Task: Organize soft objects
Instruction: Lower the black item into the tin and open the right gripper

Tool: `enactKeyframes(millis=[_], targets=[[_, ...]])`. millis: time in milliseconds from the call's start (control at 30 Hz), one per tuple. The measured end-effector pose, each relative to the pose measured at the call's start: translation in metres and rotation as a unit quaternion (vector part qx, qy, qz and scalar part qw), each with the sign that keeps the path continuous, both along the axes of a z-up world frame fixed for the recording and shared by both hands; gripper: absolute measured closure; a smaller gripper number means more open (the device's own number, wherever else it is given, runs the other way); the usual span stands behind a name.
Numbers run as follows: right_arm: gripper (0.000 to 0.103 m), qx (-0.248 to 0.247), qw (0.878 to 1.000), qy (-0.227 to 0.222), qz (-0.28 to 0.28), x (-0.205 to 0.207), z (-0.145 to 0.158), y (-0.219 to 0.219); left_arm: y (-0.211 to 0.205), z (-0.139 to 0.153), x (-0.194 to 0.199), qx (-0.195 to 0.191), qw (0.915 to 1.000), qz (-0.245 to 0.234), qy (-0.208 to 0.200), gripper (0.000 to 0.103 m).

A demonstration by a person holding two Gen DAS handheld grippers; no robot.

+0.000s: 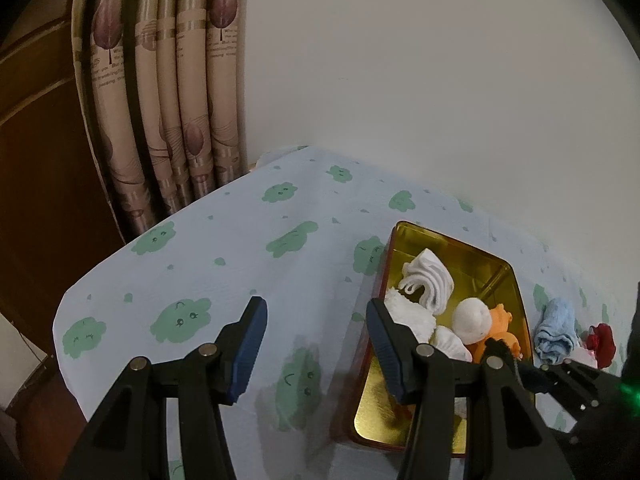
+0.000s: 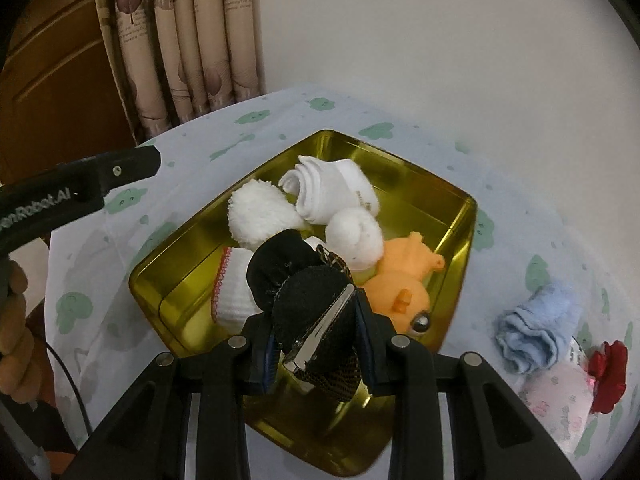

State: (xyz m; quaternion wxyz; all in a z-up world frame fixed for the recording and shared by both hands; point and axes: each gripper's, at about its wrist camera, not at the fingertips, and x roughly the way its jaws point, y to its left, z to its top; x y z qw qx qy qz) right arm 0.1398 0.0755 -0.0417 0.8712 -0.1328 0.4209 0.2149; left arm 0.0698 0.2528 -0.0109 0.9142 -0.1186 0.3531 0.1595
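A gold tin box (image 2: 460,216) stands on the clouded tablecloth; it also shows in the left wrist view (image 1: 508,276). Inside lie white rolled socks (image 2: 332,192), a fluffy white cloth (image 2: 260,212), a white ball (image 2: 354,236), a red-trimmed white cloth (image 2: 234,288) and an orange rubber toy (image 2: 400,280). My right gripper (image 2: 316,344) is shut on a black hair bow with a metal clip (image 2: 308,300), held over the tin's near end. My left gripper (image 1: 316,344) is open and empty, just left of the tin, its right finger over the tin's left edge.
A rolled blue cloth (image 2: 536,328), a pale pink cloth (image 2: 556,396) and a red fabric piece (image 2: 608,372) lie on the tablecloth (image 2: 120,240) right of the tin. The wall is behind. Curtains (image 1: 168,100) and a wooden door are at the far left.
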Motion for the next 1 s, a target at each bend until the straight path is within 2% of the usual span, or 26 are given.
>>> enactKeyframes(millis=[367,567,700,1000], targets=[[0.068,0.002,1.000,0.017,0.001,0.000,-0.005,0.003,0.002,-0.002,0.000,-0.009,1.0000,-0.002,-0.001,0.050],[0.055,0.006,1.000,0.012,0.007,-0.007,-0.001,0.005,-0.001,-0.001,0.000,-0.003,1.0000,-0.003,-0.003,0.050],[0.041,0.002,1.000,-0.006,0.009,-0.013,0.007,0.007,-0.001,0.000,-0.001,-0.005,1.0000,-0.004,-0.007,0.050],[0.033,0.026,0.999,-0.022,0.000,-0.023,0.028,-0.003,-0.004,0.002,-0.002,0.000,0.9999,-0.010,-0.006,0.050]])
